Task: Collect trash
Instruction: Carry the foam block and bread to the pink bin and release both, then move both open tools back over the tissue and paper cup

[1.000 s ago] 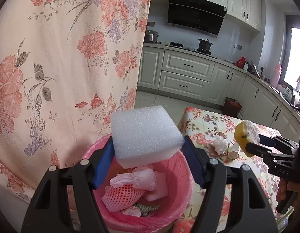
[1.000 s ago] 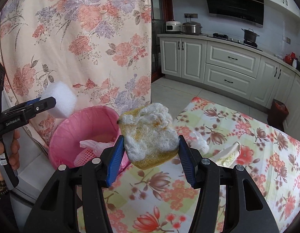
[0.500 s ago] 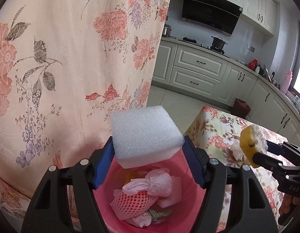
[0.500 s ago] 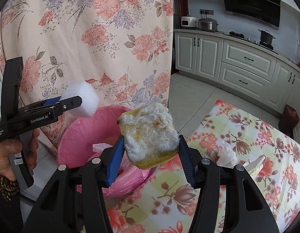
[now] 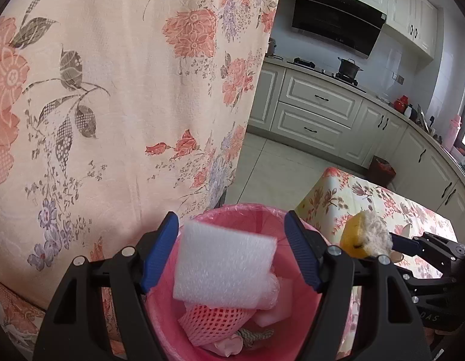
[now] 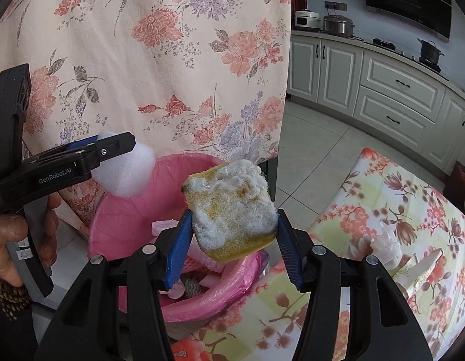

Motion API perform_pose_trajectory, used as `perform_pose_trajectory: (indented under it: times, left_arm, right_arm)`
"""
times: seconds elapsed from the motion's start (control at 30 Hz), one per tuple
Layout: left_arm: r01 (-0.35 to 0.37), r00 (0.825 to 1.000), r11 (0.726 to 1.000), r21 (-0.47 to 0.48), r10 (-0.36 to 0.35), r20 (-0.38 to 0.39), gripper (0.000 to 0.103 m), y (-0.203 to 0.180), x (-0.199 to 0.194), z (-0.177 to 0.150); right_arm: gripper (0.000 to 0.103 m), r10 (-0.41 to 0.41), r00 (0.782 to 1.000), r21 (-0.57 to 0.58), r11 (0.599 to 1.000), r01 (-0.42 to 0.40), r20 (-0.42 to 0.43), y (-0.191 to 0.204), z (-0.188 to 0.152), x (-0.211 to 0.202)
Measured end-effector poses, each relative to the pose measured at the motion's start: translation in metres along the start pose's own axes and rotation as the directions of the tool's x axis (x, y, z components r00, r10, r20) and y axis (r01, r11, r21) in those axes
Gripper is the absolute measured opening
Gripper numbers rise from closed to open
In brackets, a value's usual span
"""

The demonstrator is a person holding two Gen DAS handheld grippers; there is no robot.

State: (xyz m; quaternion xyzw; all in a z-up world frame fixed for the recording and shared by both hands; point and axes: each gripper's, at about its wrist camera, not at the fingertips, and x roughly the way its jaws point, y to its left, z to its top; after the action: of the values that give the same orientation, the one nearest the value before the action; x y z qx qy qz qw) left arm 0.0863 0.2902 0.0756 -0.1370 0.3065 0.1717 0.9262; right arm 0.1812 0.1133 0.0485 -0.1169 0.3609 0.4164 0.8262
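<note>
– Starting at the left edge, what fills the view?
– A hanging cloth [image 5: 112, 105], peach and matte, printed with coral blooms and grey leaves; it falls in soft folds.

– And just beside it?
– The left gripper [image 5: 230, 222], black frame with ribbed blue pads [image 5: 158, 252], held in a hand [image 6: 10, 240]. Its jaws are opening. Between them sits a white foam block [image 5: 223, 267], a tilted slab with a fine pebbly grain. A gap shows on each side, so neither pad presses on it.

– Where is that block relative to the bin?
– Directly above the mouth of the pink bin [image 5: 250, 212], which is round and lined with a thin, glossy pink bag. Inside lie a pink mesh sleeve [image 5: 214, 322] with an open net weave, pale foam pieces and crumpled pink film.

– Further right?
– The right gripper [image 6: 235, 213] is clamped on a worn sponge [image 6: 232, 207]: yellow at the body, with a fuzzy, matted white-grey scouring face, roughly square with a ragged top. Both blue pads press its sides. It hangs over the near rim of the bin.

– And at the far right?
– A table [image 6: 367, 300] under a smooth floral covering in cream, green and red, touching or just beside the bin. A crumpled white tissue [image 6: 386, 243] lies on it. Beyond stand panelled pale kitchen cabinets [image 5: 316, 111].
</note>
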Motion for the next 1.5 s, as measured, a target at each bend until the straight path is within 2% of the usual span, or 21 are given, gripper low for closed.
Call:
perform_pose_trajectory:
  times: [0.47, 0.63, 0.67, 0.7, 0.77, 0.83, 1.07, 1.5]
  left_arm:
    - [-0.015, 0.999, 1.000, -0.015, 0.015, 0.045, 0.070, 0.006, -0.020, 0.000]
    - [-0.012, 0.997, 1.000, -0.016, 0.013, 0.070, 0.070, 0.006, -0.031, 0.003]
    - [-0.010, 0.997, 1.000, -0.017, 0.011, 0.074, 0.070, 0.006, -0.034, 0.003]
    - [-0.009, 0.997, 1.000, -0.018, 0.010, 0.077, 0.070, 0.005, -0.035, 0.004]
    - [-0.008, 0.997, 1.000, -0.020, 0.010, 0.082, 0.070, 0.006, -0.038, 0.004]
    - [-0.007, 0.997, 1.000, -0.019, 0.008, 0.081, 0.071, 0.006, -0.038, 0.004]
    - [0.007, 0.998, 1.000, -0.013, -0.006, 0.069, 0.071, 0.001, -0.034, 0.000]
    - [0.049, 0.998, 0.998, 0.037, -0.051, 0.047, 0.071, -0.037, -0.027, -0.004]
  right_arm:
    - [0.054, 0.005, 0.999, -0.038, 0.999, -0.006, -0.037, 0.017, 0.007, 0.021]
    - [0.056, 0.012, 1.000, -0.055, 0.998, -0.013, -0.021, 0.024, 0.019, 0.027]
    - [0.059, 0.006, 1.000, -0.059, 0.998, -0.007, -0.018, 0.025, 0.022, 0.028]
    - [0.069, 0.003, 1.000, -0.063, 0.998, -0.004, -0.011, 0.027, 0.025, 0.029]
    - [0.080, 0.000, 1.000, -0.071, 0.998, 0.000, 0.004, 0.028, 0.028, 0.028]
    - [0.080, -0.008, 1.000, -0.069, 0.998, 0.008, 0.007, 0.026, 0.028, 0.027]
    - [0.080, -0.038, 0.999, -0.032, 0.999, 0.038, 0.013, 0.001, 0.017, 0.015]
    - [0.081, -0.129, 0.992, 0.083, 0.988, 0.127, 0.017, -0.077, -0.016, -0.017]
